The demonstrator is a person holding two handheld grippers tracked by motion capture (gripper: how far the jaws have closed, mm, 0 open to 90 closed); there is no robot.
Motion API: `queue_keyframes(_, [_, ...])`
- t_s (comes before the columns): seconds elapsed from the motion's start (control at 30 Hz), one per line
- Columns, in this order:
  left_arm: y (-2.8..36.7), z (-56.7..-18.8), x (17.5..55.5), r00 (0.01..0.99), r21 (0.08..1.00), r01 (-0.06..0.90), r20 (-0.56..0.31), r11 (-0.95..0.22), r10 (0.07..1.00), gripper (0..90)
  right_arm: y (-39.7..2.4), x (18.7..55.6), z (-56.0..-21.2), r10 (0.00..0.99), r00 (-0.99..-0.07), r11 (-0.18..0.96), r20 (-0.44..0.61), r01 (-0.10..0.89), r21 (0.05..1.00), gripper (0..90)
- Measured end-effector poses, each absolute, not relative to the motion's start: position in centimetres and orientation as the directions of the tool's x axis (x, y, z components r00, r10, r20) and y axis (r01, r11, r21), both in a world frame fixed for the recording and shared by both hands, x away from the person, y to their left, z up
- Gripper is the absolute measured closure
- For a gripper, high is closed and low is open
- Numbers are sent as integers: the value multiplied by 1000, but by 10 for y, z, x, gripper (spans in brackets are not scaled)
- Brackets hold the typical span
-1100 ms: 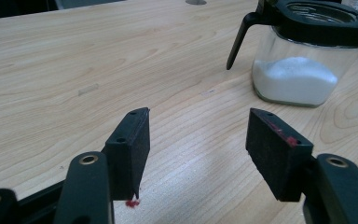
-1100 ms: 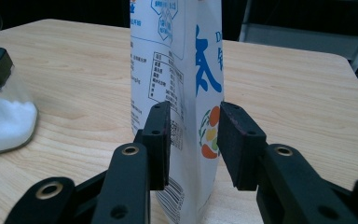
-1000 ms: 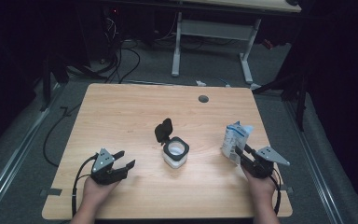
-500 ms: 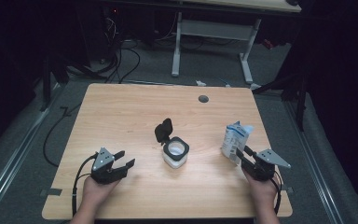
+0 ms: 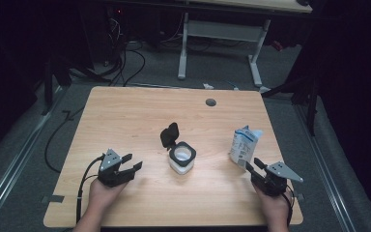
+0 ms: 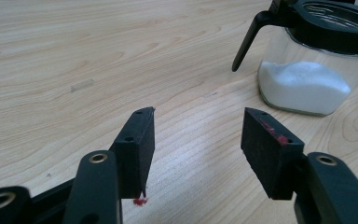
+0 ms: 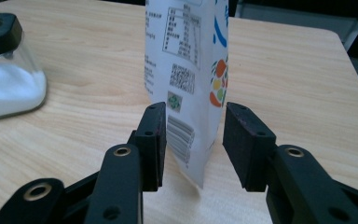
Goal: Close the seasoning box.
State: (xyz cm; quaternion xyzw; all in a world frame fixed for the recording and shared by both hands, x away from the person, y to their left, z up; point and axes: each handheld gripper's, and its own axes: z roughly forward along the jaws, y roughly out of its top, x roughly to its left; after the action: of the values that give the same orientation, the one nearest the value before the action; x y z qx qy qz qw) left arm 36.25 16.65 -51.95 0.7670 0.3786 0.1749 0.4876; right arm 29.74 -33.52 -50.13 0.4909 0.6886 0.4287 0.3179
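My left gripper (image 5: 134,164): black, grey three-cornered plate, black cable, brass-ringed screw holes, red smears on pads. My right gripper (image 5: 250,165): same build.

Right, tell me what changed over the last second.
The right tool has just been opening its jaws; the carton's lower edge stands between them, with a gap visible at each pad. The left tool closed a little, nothing between its jaws. Both hands, the carton and the open jar of white powder kept their places on the table.

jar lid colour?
Black, flipped open on the glass jar; the lid shows best in the high view.
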Motion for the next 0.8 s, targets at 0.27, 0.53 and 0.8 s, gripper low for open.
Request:
queue_keyframes(0.27, [160,-520,366,667,886,393,-90,-246,740,446,-330,290,-501,952,-304,166,-35,415,895,609])
queue_keyframes(0.53, [153,-520,368,658,893,376,-71,-246,750,469,-323,285,-498,947,-317,190,-54,416,889,610])
queue_keyframes(0.8, [153,-521,369,655,880,399,-76,-259,752,458,-313,288,-496,941,-336,193,-47,415,889,615])
